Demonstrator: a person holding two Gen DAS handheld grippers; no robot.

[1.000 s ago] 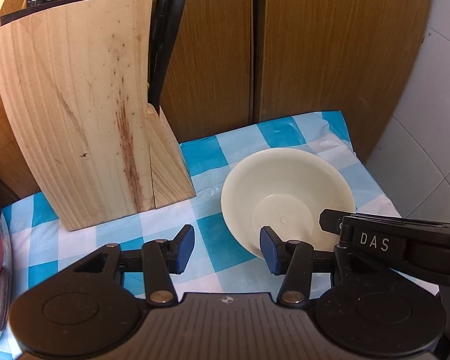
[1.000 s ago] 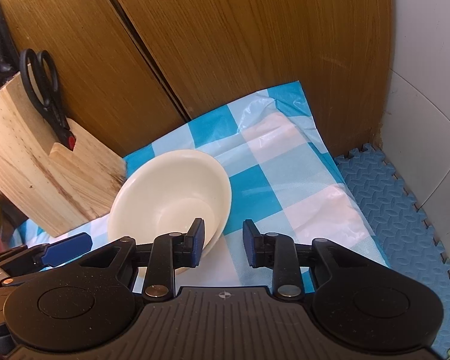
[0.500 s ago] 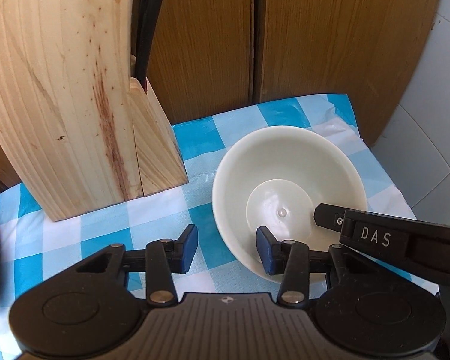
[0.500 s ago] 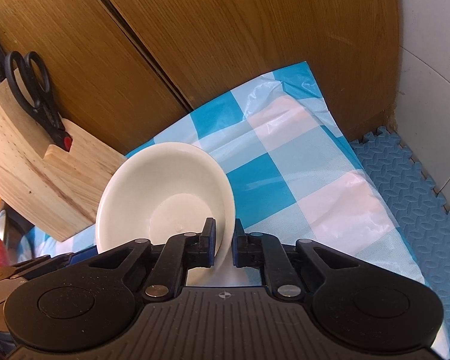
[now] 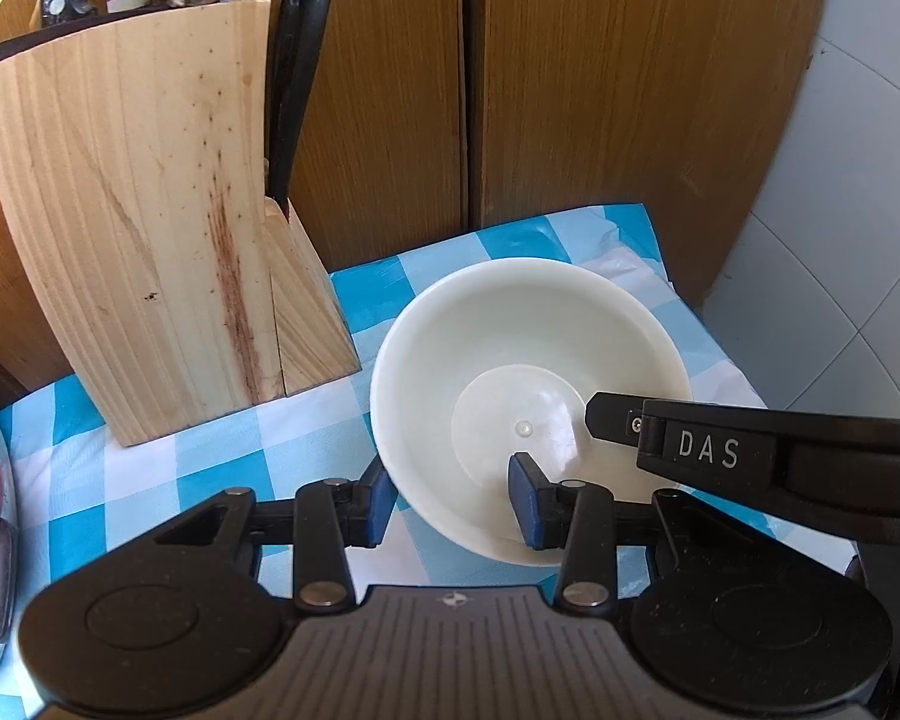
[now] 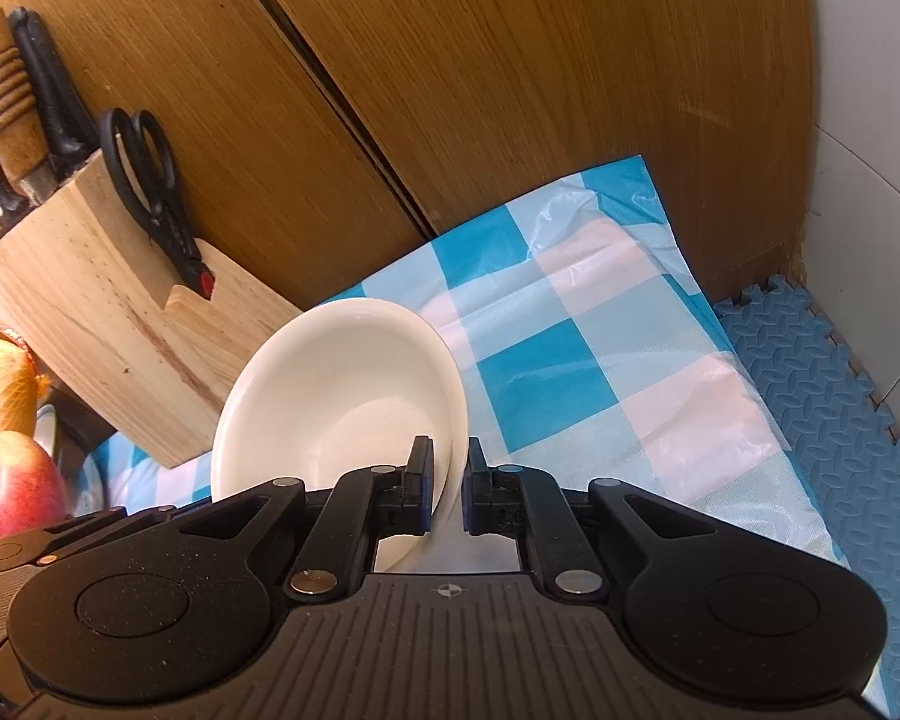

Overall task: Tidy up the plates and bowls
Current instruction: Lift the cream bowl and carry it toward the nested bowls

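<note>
Since the earlier frames the right claw (image 6: 447, 495) had closed onto the cream bowl (image 6: 336, 402) and tipped it up on its rim. Its pads pinched the right wall. The left claw (image 5: 450, 507) stood wide apart, straddling the bowl's near-left rim, gripping nothing. Right of the bowl the checked cloth (image 6: 600, 372) on the table lay bare to its edge, with blue foam mat (image 6: 822, 420) beyond. Left of the bowl, the knife block (image 5: 150, 240) stood close. Whether the bowl's base touched the cloth was perhaps hidden.
</note>
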